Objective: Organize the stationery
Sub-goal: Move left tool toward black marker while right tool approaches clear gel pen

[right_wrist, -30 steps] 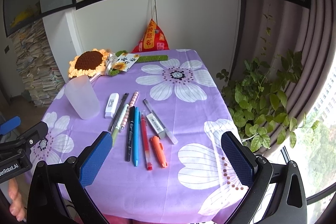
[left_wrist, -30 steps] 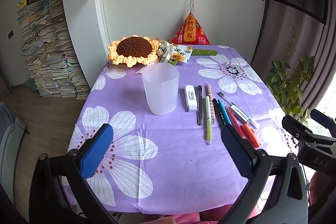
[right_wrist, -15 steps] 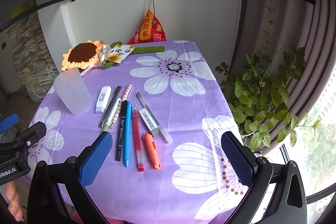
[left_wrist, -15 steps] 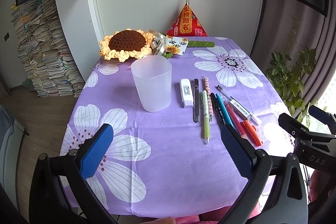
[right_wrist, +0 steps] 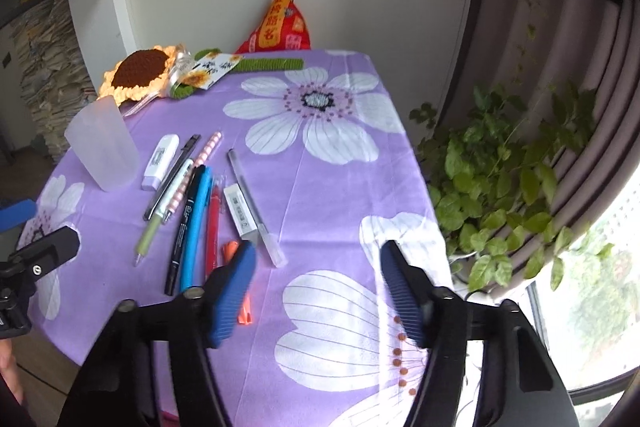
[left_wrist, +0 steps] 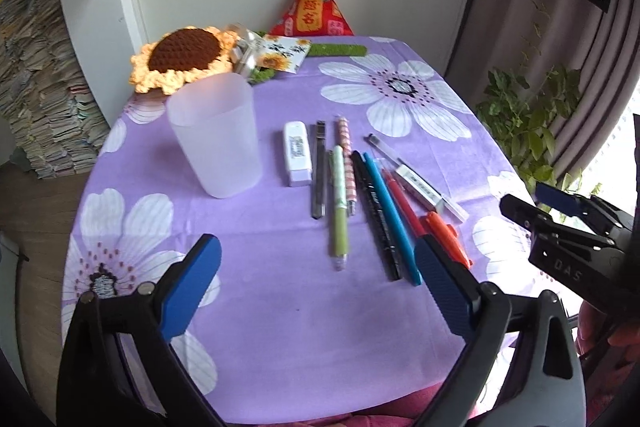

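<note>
A frosted plastic cup (left_wrist: 215, 135) (right_wrist: 101, 143) stands upright on the purple flowered tablecloth (left_wrist: 280, 299). Right of it lies a row of stationery: a white correction tape (left_wrist: 297, 153), a black pen (left_wrist: 319, 174), a green pen (left_wrist: 338, 211), a pink striped pen (left_wrist: 347, 163), a blue pen (left_wrist: 392, 215) (right_wrist: 196, 227), a red pen (right_wrist: 212, 231), an orange marker (left_wrist: 446, 235) and a clear pen (right_wrist: 256, 207). My left gripper (left_wrist: 316, 291) is open above the near table edge. My right gripper (right_wrist: 316, 291) is open, its left finger over the orange marker.
A crocheted sunflower (left_wrist: 184, 57), a card and a red triangular pouch (left_wrist: 314, 11) sit at the table's far end. A leafy plant (right_wrist: 512, 187) stands off the table's right side. Stacked papers (left_wrist: 28, 87) fill the left wall.
Both grippers have moved forward and lower toward the table. The right gripper's fingers stand closer together than before. The stationery has not moved.
</note>
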`<state>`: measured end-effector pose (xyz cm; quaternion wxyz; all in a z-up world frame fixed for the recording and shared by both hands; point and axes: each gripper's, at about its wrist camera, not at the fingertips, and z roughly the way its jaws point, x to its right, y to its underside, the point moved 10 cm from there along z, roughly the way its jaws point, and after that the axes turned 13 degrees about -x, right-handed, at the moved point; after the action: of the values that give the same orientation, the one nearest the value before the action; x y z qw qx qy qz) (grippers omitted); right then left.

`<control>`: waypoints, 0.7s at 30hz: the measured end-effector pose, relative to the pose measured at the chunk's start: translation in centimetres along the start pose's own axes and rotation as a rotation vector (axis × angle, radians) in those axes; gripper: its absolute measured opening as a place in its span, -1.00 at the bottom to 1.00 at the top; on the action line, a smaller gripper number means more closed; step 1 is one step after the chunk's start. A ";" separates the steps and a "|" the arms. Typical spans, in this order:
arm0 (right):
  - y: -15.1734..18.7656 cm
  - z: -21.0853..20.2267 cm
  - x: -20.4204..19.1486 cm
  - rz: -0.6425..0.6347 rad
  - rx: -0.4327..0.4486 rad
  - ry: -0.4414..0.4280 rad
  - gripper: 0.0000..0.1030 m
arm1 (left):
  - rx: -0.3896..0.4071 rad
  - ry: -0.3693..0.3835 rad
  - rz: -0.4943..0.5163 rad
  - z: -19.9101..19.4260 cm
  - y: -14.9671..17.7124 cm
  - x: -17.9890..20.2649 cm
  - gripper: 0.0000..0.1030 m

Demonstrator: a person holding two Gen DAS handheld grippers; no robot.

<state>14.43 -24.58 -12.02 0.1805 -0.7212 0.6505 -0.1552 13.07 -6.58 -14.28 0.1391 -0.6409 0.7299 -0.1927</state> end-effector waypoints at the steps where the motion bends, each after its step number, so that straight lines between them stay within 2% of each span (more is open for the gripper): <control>1: -0.1 0.5 0.0 -0.005 -0.012 -0.029 -0.08 | -0.007 0.008 0.006 0.3 -0.1 0.3 0.81; 4: -0.1 1.7 0.2 -0.026 -0.042 -0.054 -0.30 | -0.038 0.024 0.018 1.3 -0.4 1.1 0.63; 6: -0.2 2.4 0.1 -0.042 -0.054 -0.065 -0.30 | -0.060 0.040 0.029 2.1 -0.5 1.8 0.45; 15: 0.5 4.7 -2.0 -0.157 -0.107 -0.126 -0.30 | -0.163 0.083 0.067 5.2 -0.1 3.8 -0.05; 21: 0.4 6.3 -2.5 -0.173 -0.138 -0.136 -0.30 | -0.214 0.084 0.055 6.7 0.2 3.8 -0.19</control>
<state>16.71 -21.80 -17.74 0.1602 -0.7943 0.5811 -0.0756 15.33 -10.98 -20.14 0.0446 -0.6231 0.7688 -0.1365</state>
